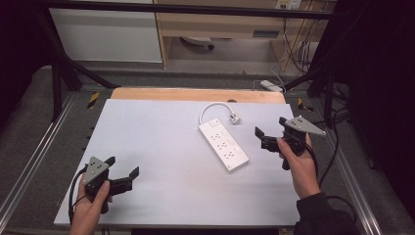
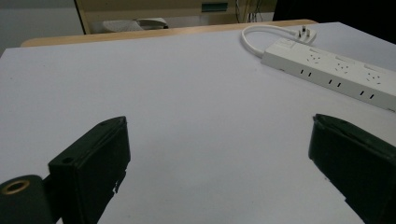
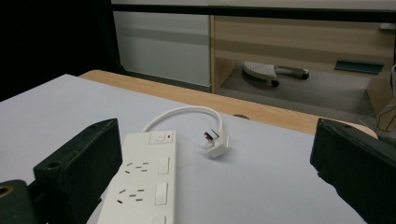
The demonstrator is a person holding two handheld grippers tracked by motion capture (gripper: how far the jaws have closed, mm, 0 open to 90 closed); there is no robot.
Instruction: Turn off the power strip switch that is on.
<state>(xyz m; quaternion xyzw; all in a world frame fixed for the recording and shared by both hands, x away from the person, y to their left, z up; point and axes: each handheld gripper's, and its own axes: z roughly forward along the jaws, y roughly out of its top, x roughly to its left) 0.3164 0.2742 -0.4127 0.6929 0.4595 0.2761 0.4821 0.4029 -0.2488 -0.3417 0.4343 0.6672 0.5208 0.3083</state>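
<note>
We hold L gripper [image 1: 122, 172] w/ jaws spread wide, empty, low at near-left of table [image 1: 161, 147], well apart from strip. R gripper [image 1: 270, 131] also gaping, empty, just beside white power strip [image 1: 223, 146] mid-right, prob lined up to grab. Its plug [image 3: 215, 142] lies loose beyond, cord looped.

The power strip [image 1: 223, 146] lies on the table [image 1: 161, 147], right of the table's middle. Its plug [image 1: 235, 118] rests on the table just behind the strip's far end. The right gripper [image 1: 269, 132] is just right of the strip; the left gripper [image 1: 122, 171] is well left of it, nearer the front edge.
</note>
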